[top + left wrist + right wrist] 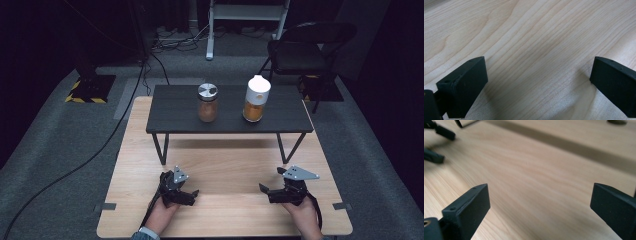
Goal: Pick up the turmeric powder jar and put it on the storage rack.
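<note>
Two grippers sit low on my side of the wooden table (225,175) — left gripper (192,192), right gripper (265,189), jaws spread, nothing between them. I judge the glass jar (207,103) and white-capped bottle (256,99) stand on the dark shelf (175,115) for reaching — well apart from both.

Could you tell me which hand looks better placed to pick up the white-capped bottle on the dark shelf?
Probably the right. The right gripper, jaws open and empty, sits below the white-capped bottle; the left gripper, also open, sits nearer the silver-lidded jar.
</note>
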Action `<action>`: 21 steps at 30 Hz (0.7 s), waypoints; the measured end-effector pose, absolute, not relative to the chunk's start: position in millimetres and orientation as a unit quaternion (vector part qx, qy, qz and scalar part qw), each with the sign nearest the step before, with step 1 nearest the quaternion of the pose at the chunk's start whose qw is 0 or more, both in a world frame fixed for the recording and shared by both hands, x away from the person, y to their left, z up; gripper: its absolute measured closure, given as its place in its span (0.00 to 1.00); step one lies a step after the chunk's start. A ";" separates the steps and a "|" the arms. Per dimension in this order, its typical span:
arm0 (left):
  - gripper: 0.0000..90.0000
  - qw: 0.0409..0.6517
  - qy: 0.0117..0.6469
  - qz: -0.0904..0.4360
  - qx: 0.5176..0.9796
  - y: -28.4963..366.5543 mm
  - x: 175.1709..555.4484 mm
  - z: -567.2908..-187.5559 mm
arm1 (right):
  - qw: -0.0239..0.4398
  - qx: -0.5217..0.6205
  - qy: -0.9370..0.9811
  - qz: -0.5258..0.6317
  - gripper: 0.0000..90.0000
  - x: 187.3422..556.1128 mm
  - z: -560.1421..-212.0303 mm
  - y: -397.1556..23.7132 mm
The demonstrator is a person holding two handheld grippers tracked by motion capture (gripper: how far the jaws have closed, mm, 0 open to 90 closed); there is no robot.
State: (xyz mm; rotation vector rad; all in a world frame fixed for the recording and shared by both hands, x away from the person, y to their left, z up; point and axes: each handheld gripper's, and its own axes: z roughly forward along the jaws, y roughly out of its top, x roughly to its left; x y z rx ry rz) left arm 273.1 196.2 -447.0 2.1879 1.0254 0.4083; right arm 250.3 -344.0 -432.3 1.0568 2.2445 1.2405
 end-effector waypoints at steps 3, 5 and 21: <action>0.01 0.339 0.394 0.157 0.840 196.2 273.1 -447.0 | 0.176 0.378 0.804 0.425 0.03 253.5 -436.8 -340.2; 0.01 0.338 0.394 0.157 0.840 196.1 273.1 -446.8 | 0.171 0.380 0.807 0.418 0.03 255.9 -438.7 -338.4; 0.01 0.340 0.393 0.157 0.839 196.8 271.7 -447.7 | 0.175 0.400 0.830 0.347 0.01 265.3 -447.3 -322.6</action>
